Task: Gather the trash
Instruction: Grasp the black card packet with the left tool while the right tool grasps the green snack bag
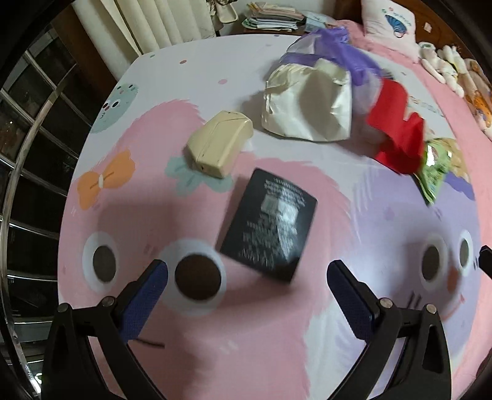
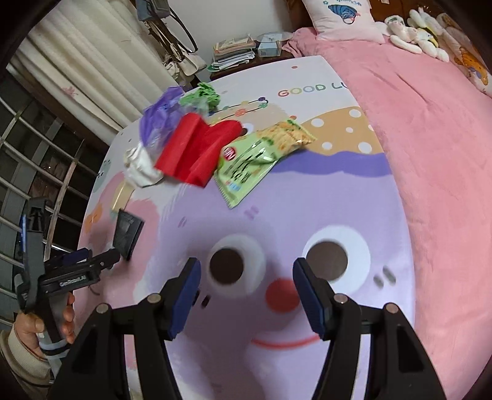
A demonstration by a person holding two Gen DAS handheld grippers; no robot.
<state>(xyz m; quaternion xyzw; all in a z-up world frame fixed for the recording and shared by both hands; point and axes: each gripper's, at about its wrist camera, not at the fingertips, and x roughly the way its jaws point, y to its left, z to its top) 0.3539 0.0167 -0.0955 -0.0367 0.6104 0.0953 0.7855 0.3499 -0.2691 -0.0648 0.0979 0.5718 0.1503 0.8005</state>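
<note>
Trash lies on a cartoon-print sheet (image 1: 276,323). A flat black packet (image 1: 269,229) lies just ahead of my open, empty left gripper (image 1: 247,289); it also shows in the right wrist view (image 2: 127,232). Beyond it are a beige box (image 1: 220,143), a crumpled white paper bag (image 1: 307,104), a purple plastic bag (image 1: 335,46), a red wrapper (image 1: 396,132) and a green snack packet (image 1: 432,172). My right gripper (image 2: 246,287) is open and empty over the sheet, short of the green snack packet (image 2: 255,160) and red wrapper (image 2: 196,150). The left gripper (image 2: 92,260) shows at its left.
A pink blanket (image 2: 430,154) covers the bed's right side, with a pillow (image 2: 344,18) and plush toys (image 2: 415,34) at the head. Papers are stacked on a bedside stand (image 2: 235,52). Curtains (image 2: 86,61) and a barred window (image 1: 33,154) stand on the left.
</note>
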